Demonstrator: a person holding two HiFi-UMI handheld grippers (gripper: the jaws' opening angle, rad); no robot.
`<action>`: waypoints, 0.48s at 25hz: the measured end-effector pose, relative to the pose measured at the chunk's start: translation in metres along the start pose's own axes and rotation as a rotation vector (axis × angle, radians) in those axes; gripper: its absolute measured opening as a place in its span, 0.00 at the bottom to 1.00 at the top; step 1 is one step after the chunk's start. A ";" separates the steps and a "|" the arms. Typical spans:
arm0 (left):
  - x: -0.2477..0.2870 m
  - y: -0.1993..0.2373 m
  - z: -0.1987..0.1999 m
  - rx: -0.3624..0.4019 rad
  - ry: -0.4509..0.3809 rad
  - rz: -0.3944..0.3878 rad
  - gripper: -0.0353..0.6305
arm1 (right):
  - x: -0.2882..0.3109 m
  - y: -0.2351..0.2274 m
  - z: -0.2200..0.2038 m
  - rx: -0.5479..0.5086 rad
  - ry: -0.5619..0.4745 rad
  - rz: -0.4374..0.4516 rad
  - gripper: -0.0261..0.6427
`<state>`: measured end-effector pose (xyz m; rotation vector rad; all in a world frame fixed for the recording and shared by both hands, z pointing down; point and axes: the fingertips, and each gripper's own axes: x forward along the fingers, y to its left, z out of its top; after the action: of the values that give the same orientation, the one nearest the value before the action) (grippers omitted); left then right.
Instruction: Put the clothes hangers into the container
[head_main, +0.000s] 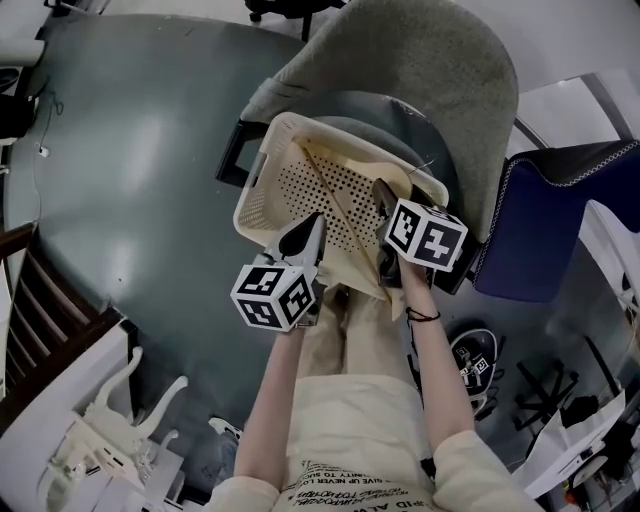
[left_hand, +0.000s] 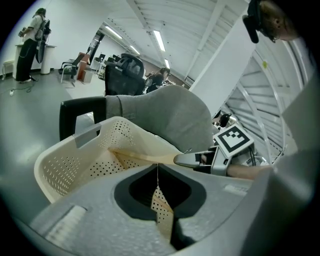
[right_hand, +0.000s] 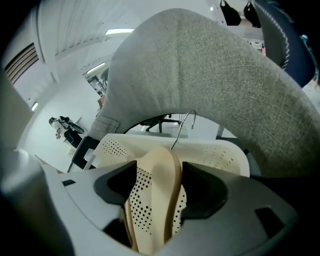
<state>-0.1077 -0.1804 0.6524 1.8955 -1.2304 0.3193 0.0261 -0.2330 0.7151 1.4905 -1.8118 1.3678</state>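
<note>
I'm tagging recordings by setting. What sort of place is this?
Probably an open-plan office or lab: a grey upholstered chair up close, a black office chair farther back on the bare floor, and long ceiling strip lights overhead.

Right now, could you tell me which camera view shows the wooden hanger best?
The right gripper view: the wooden hanger stands close up between the open right tool's jaws, its metal hook showing. The head view shows it small, lying in the basket; the left gripper view catches only one arm.
</note>
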 end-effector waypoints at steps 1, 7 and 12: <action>-0.001 -0.001 0.001 0.001 -0.002 0.000 0.09 | -0.001 0.000 0.003 -0.003 -0.007 -0.007 0.44; -0.007 -0.017 0.017 -0.003 -0.034 -0.046 0.09 | -0.015 -0.005 0.023 -0.093 -0.070 -0.083 0.44; -0.013 -0.042 0.039 0.058 -0.073 -0.097 0.09 | -0.031 0.003 0.032 -0.176 -0.082 -0.062 0.37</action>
<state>-0.0869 -0.1942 0.5995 2.0253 -1.1835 0.2389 0.0419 -0.2460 0.6750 1.5154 -1.8658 1.1029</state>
